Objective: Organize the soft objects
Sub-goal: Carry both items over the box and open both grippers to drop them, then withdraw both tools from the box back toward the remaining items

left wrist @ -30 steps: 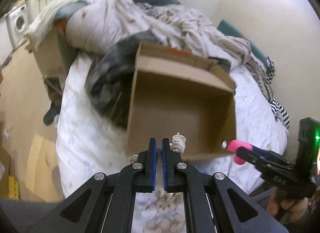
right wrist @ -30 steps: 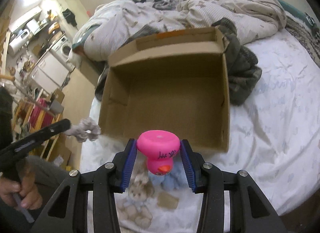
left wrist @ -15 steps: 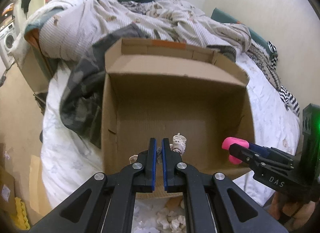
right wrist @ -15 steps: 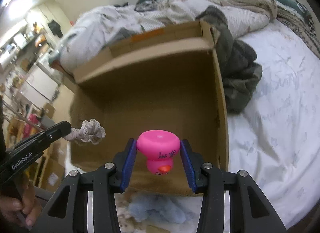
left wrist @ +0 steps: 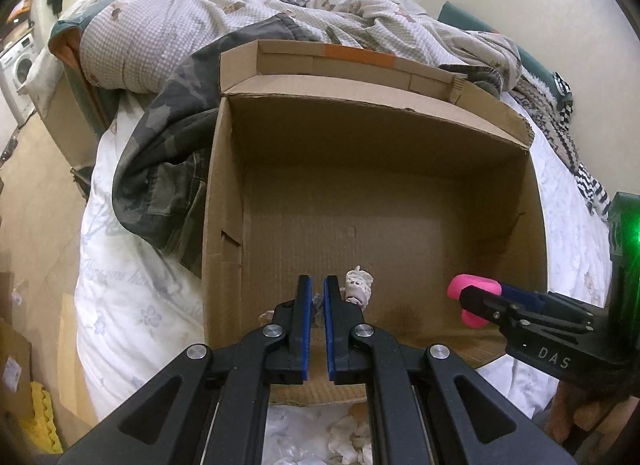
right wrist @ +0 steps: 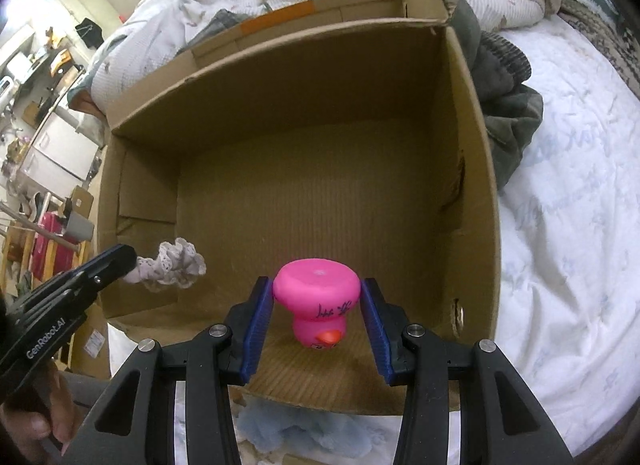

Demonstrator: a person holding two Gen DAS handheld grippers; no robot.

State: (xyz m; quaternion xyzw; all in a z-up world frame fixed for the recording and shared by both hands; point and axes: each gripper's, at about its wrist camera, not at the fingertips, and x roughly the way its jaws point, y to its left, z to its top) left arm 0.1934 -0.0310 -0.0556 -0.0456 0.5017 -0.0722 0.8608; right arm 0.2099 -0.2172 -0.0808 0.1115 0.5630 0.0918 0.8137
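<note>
Vs 0.5 s ago: both grippers have moved further in over the cardboard box (right wrist: 472, 169), which now fills more of both views; grips unchanged.

L to R, right wrist view: left gripper (right wrist: 120, 261) pressed nearly together, pinching a lacy white scrunchie (right wrist: 172, 265) that hangs above the box floor near the left wall. Right gripper (right wrist: 318, 319) has pads clamped on the wide top of a pink rubber duck (right wrist: 316, 289), held above the floor by the near wall.

Around: camo garment (left wrist: 160, 169) bunched against the box's left side, rumpled checked duvet (left wrist: 192, 17) behind the far flap, white bedsheet (right wrist: 568, 233) to the right. Blue plush (right wrist: 296, 429) lies on the sheet just outside the near wall, partly hidden by the right gripper's arms.
</note>
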